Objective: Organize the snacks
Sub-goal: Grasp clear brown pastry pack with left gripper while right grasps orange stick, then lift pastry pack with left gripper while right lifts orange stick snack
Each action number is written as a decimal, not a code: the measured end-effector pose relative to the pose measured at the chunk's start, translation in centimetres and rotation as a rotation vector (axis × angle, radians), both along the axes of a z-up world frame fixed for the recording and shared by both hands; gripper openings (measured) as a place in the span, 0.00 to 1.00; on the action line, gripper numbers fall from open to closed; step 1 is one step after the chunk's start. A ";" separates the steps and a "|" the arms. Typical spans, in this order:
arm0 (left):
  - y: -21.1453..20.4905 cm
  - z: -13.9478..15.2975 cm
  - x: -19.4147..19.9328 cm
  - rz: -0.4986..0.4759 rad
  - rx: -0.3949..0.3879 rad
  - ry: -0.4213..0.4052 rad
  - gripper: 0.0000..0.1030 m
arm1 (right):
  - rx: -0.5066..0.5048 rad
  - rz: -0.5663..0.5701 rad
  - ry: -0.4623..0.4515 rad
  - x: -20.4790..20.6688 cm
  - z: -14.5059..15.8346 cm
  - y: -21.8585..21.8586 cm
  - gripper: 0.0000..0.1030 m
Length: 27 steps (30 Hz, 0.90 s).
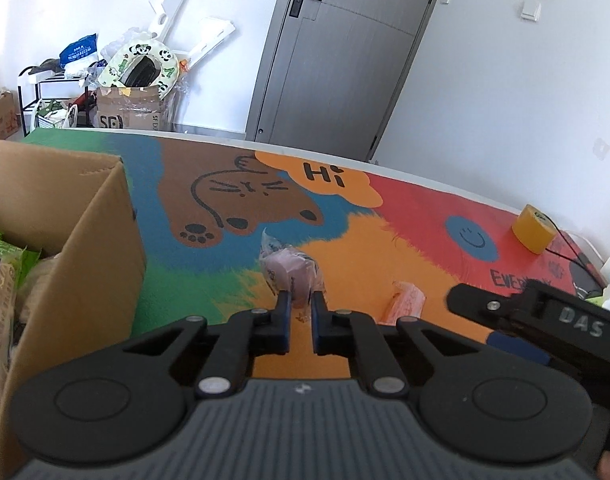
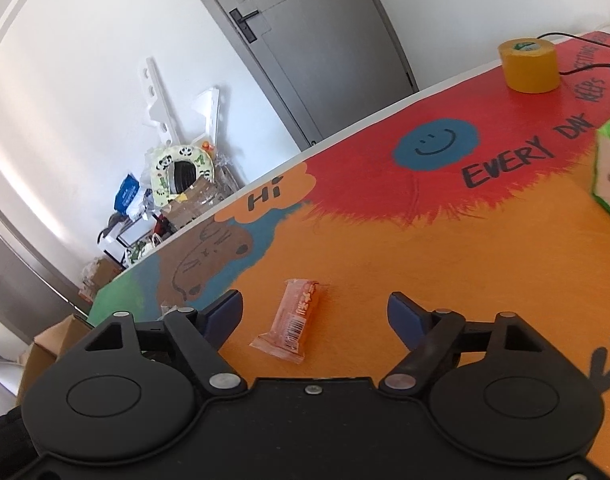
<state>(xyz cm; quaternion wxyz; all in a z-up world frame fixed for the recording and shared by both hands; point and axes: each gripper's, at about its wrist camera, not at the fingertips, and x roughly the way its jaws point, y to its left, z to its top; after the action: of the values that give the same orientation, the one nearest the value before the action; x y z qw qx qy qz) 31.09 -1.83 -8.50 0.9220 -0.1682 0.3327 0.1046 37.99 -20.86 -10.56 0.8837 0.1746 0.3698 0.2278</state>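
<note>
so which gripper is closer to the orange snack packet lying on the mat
Right. The right gripper is open with the orange snack packet lying between its fingers. The left gripper is off to the packet's left, shut on a pink wrapped snack.

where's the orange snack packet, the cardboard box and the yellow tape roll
orange snack packet (image 2: 295, 320), right wrist view, middle of the wrapper
cardboard box (image 1: 85, 264), left wrist view, its outer side wall
yellow tape roll (image 2: 529, 67), right wrist view, its curved side

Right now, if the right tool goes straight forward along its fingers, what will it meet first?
Probably the orange snack packet. It lies on the table mat between the open fingers of the right tool, though depth is unclear.
</note>
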 end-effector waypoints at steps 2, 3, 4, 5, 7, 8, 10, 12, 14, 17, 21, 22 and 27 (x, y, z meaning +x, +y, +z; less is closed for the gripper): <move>0.2 0.0 0.0 0.003 -0.015 -0.001 0.08 | -0.014 0.009 0.001 0.2 -0.1 0.8 0.77; 0.4 0.0 0.0 0.005 -0.020 -0.003 0.08 | -0.021 0.015 0.002 0.3 -0.2 1.2 0.77; 0.5 0.0 0.0 0.005 -0.023 -0.004 0.08 | -0.031 0.021 0.000 0.4 -0.3 1.6 0.77; 0.6 0.0 0.0 0.004 -0.026 -0.005 0.08 | -0.040 0.025 0.000 0.4 -0.3 2.0 0.74; 0.7 0.0 -0.2 0.005 -0.029 -0.008 0.08 | -0.058 0.034 0.008 0.7 -0.6 2.9 0.65; 0.7 0.0 -0.2 0.005 -0.031 -0.008 0.08 | -0.063 0.037 0.018 0.9 -0.9 3.3 0.50; 0.8 0.0 -0.3 0.007 -0.031 -0.009 0.08 | -0.066 0.043 0.055 1.3 -1.6 3.8 0.35; 0.8 0.0 -0.3 0.008 -0.032 -0.009 0.08 | -0.076 0.037 0.043 1.2 -1.9 4.0 0.29; 0.7 0.0 -0.4 0.009 -0.031 -0.010 0.08 | -0.080 0.038 0.037 0.9 -2.0 3.7 0.22; 0.6 0.1 -0.6 0.009 -0.032 -0.011 0.08 | -0.076 0.037 0.033 0.4 -1.9 3.0 0.20; 0.0 0.2 -1.0 0.001 -0.032 -0.010 0.08 | -0.070 0.017 0.029 -0.5 -1.8 1.7 0.20; -0.2 0.2 -1.3 -0.002 -0.032 -0.011 0.08 | -0.062 0.011 0.030 -0.9 -1.8 1.1 0.20; -1.2 0.5 -2.5 -0.019 -0.031 -0.019 0.08 | -0.028 -0.016 0.031 -2.4 -1.6 -1.1 0.19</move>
<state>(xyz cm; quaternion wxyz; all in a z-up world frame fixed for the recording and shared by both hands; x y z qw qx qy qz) 28.62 -3.01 -8.00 0.9234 -0.1801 0.3272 0.0891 35.57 -21.94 -12.19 0.8819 0.1685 0.3854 0.2128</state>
